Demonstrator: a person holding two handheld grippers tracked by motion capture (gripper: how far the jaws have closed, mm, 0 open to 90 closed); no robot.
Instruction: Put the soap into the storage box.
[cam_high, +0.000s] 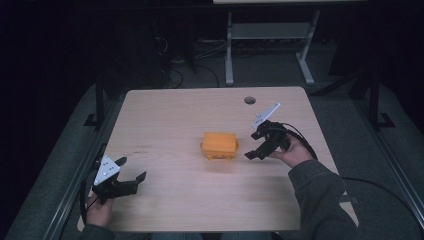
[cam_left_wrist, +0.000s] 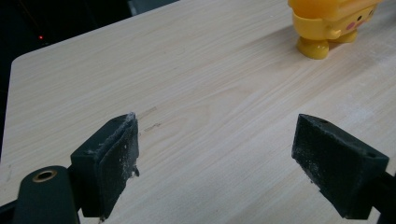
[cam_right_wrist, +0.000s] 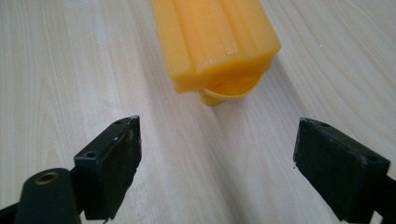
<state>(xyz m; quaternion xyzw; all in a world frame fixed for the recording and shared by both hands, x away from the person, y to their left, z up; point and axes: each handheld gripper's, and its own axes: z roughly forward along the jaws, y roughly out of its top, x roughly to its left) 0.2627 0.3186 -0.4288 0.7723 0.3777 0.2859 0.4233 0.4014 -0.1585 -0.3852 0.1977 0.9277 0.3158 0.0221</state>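
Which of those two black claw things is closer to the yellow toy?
The right hand-held gripper, open just beside the yellow toy at the table's middle. The left hand-held gripper, also open, sits far off near the table's front left corner.

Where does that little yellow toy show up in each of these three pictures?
High view: yellow toy at the table's middle.
Left gripper view: top right corner, far beyond the jaws.
Right gripper view: top centre, close ahead of the jaws.
Shared landmark: the pale wooden table.
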